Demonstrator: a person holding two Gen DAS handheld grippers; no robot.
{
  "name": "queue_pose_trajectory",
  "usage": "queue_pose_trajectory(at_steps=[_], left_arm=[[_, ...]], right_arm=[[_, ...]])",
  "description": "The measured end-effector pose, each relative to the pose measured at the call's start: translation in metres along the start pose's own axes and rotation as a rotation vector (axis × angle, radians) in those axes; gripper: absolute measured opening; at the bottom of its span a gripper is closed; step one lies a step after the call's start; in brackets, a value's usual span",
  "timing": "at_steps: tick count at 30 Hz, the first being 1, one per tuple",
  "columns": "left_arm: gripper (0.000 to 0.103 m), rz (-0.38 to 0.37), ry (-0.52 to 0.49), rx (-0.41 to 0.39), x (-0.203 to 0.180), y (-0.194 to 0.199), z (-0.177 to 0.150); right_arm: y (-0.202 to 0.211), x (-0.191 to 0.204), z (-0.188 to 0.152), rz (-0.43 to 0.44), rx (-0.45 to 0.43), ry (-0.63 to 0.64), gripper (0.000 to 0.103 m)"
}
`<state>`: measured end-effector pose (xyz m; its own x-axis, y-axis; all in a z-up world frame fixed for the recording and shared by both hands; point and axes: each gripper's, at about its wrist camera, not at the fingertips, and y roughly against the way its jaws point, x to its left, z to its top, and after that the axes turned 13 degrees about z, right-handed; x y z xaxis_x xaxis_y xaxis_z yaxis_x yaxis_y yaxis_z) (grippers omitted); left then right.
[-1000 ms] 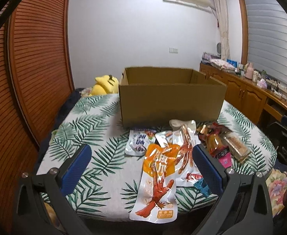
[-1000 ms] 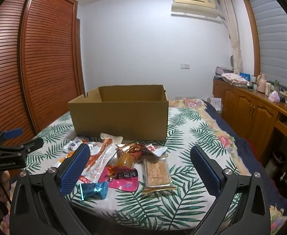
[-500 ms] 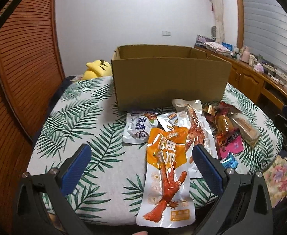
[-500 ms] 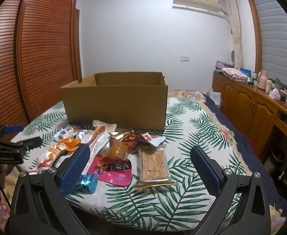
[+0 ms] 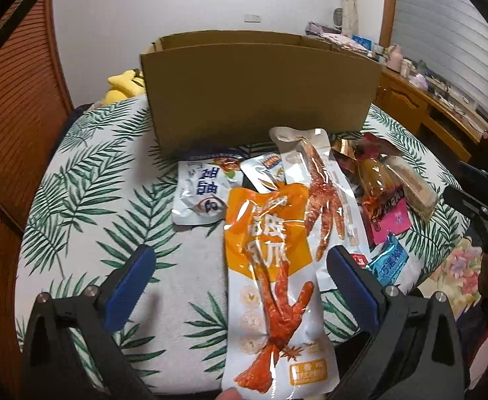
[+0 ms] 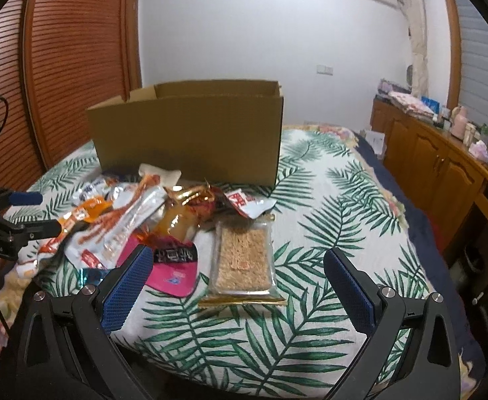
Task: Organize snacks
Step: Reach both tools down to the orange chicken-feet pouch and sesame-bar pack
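Observation:
A pile of snack packets lies on the leaf-print bed in front of an open cardboard box, which also shows in the right wrist view. My left gripper is open, its fingers either side of a long orange chicken-foot packet. A clear chicken-foot packet and a white packet lie beyond it. My right gripper is open above a clear packet of brown crackers, next to a pink packet.
A wooden slatted wardrobe stands on the left. A wooden cabinet with clutter on top runs along the right. A yellow plush toy lies behind the box. The bed's near edge is just below my grippers.
Both grippers have moved forward and down toward the snack pile. The orange packet now lies between the left fingers, and the cracker packet between the right fingers.

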<state>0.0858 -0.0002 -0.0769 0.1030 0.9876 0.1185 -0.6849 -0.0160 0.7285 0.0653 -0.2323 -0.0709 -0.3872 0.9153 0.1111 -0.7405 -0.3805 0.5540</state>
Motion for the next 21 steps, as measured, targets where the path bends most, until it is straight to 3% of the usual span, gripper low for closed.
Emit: queue_pose_trajectory(at_steps=[5, 11, 21], left_arm=[[0.099, -0.065, 0.015, 0.031, 0.0, -0.006, 0.004], [0.078, -0.084, 0.013, 0.066, -0.001, -0.013, 0.005], [0.078, -0.084, -0.01, 0.105, -0.005, -0.026, -0.003]], right_arm=[[-0.016, -0.008, 0.0, 0.026, 0.068, -0.009, 0.103], [-0.029, -0.014, -0.004, 0.051, 0.125, -0.034, 0.1], [-0.035, -0.014, -0.007, 0.053, 0.151, -0.027, 0.1]])
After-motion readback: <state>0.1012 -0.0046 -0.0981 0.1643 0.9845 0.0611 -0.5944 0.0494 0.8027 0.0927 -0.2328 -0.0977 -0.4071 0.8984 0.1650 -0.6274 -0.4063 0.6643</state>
